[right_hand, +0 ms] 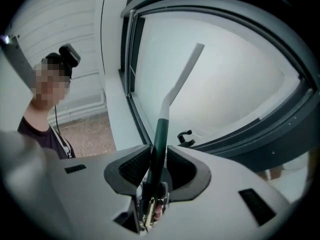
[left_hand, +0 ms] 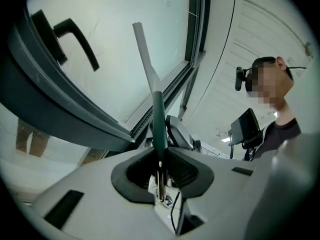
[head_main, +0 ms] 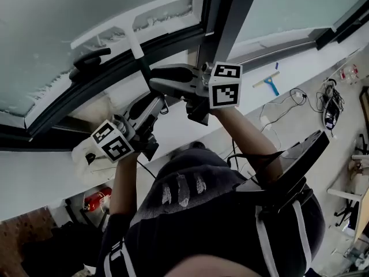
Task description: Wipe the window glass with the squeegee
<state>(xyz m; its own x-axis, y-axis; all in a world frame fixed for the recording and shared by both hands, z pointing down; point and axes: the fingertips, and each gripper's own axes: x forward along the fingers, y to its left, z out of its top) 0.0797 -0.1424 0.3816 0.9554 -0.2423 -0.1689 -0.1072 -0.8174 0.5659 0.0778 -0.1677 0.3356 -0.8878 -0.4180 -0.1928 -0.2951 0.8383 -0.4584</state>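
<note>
The squeegee's white blade [head_main: 124,23] lies against the foamy window glass [head_main: 69,16]. Its white neck [head_main: 136,48] runs down into a dark green handle. Both grippers are shut on that handle. In the head view the right gripper [head_main: 157,77] reaches in from the right. The left gripper [head_main: 154,103] comes up from below left. In the left gripper view the green handle [left_hand: 159,126] stands upright between the left gripper's [left_hand: 160,159] pads, the white neck [left_hand: 145,54] above it. In the right gripper view the handle [right_hand: 160,139] leans between the right gripper's [right_hand: 157,166] pads.
A black window handle [head_main: 89,59] sits on the dark frame left of the squeegee. A dark mullion [head_main: 225,16] splits the panes. A second squeegee, blue and yellow [head_main: 267,81], lies on the white sill, with cables [head_main: 294,97] nearby. A red fire extinguisher [head_main: 95,199] stands below.
</note>
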